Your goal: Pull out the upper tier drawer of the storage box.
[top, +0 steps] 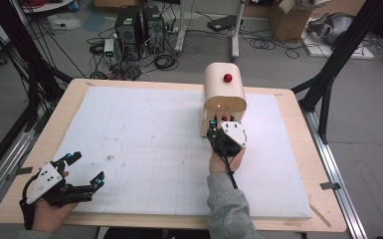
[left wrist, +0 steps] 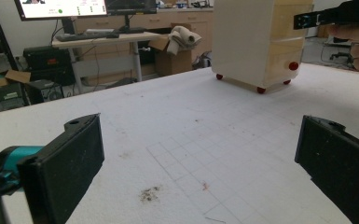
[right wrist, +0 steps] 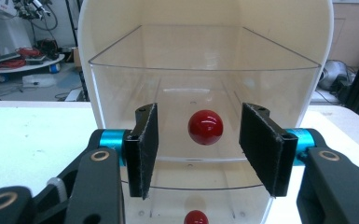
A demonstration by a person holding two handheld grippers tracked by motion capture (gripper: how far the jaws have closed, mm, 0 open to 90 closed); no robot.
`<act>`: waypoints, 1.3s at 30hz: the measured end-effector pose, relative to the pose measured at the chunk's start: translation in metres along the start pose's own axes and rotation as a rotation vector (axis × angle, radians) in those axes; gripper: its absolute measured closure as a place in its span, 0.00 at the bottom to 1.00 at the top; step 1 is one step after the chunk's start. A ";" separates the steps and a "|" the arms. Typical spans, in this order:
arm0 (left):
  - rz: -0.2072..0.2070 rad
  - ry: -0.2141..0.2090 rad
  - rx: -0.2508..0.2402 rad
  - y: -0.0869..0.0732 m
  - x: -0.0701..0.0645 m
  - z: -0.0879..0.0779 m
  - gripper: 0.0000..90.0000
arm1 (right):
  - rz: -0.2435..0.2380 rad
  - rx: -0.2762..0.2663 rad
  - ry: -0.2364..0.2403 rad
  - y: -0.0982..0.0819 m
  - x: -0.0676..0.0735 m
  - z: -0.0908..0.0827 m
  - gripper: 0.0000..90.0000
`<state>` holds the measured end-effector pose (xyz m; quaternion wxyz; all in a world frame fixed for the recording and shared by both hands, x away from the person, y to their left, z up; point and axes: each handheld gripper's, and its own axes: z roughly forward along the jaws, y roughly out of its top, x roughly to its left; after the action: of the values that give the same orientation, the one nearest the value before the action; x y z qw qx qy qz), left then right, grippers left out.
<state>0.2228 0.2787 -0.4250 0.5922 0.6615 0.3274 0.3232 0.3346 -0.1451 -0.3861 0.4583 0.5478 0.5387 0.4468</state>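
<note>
A cream cabinet (top: 224, 89) with clear drawers and red knobs stands on the white board at centre right. In the right gripper view the upper clear drawer (right wrist: 205, 88) stands pulled forward, its red knob (right wrist: 205, 127) between the two pads. My right gripper (right wrist: 199, 140) is open around that knob without touching it, and a second knob (right wrist: 196, 217) shows lower down. From above, the right gripper (top: 219, 125) is right at the cabinet's front. My left gripper (top: 87, 167) rests open at the front left corner, holding nothing. Its jaws (left wrist: 196, 158) stand wide apart, facing the cabinet (left wrist: 256, 42).
A white gridded foam board (top: 144, 144) covers the wooden table (top: 25, 199), with a small dark smudge (top: 111, 158) on it. Computer towers (top: 139, 25), cables and black frame legs (top: 338, 55) stand on the floor beyond the table.
</note>
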 end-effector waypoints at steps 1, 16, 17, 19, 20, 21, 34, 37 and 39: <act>0.000 0.000 0.000 0.000 0.000 0.000 0.02 | 0.001 -0.001 -0.003 0.000 0.000 0.000 0.52; 0.001 -0.001 0.006 -0.001 0.000 0.001 0.02 | -0.002 -0.016 -0.010 0.000 0.002 -0.001 0.70; 0.002 -0.001 0.007 -0.001 0.000 0.001 0.02 | -0.005 -0.015 -0.008 0.000 0.002 -0.002 0.72; -0.001 -0.001 0.006 -0.001 0.000 0.001 0.02 | -0.007 -0.018 -0.008 0.000 0.002 -0.002 0.73; -0.001 -0.001 0.006 -0.001 -0.001 0.001 0.02 | -0.012 -0.017 -0.011 0.001 0.002 -0.002 0.78; -0.001 -0.001 0.006 -0.001 -0.001 0.001 0.02 | -0.015 -0.019 -0.017 0.001 0.001 -0.002 0.80; -0.001 -0.001 0.006 -0.001 -0.001 0.001 0.02 | -0.021 -0.018 -0.019 0.001 0.002 -0.003 0.81; 0.000 -0.001 0.007 -0.001 0.000 0.001 0.02 | -0.019 -0.017 -0.016 0.001 0.002 -0.003 0.81; 0.000 0.000 0.007 -0.001 -0.001 0.001 0.02 | -0.019 -0.016 -0.017 0.001 0.002 -0.003 0.81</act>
<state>0.2231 0.2779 -0.4258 0.5898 0.6637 0.3285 0.3221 0.3319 -0.1434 -0.3848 0.4715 0.5427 0.5363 0.4422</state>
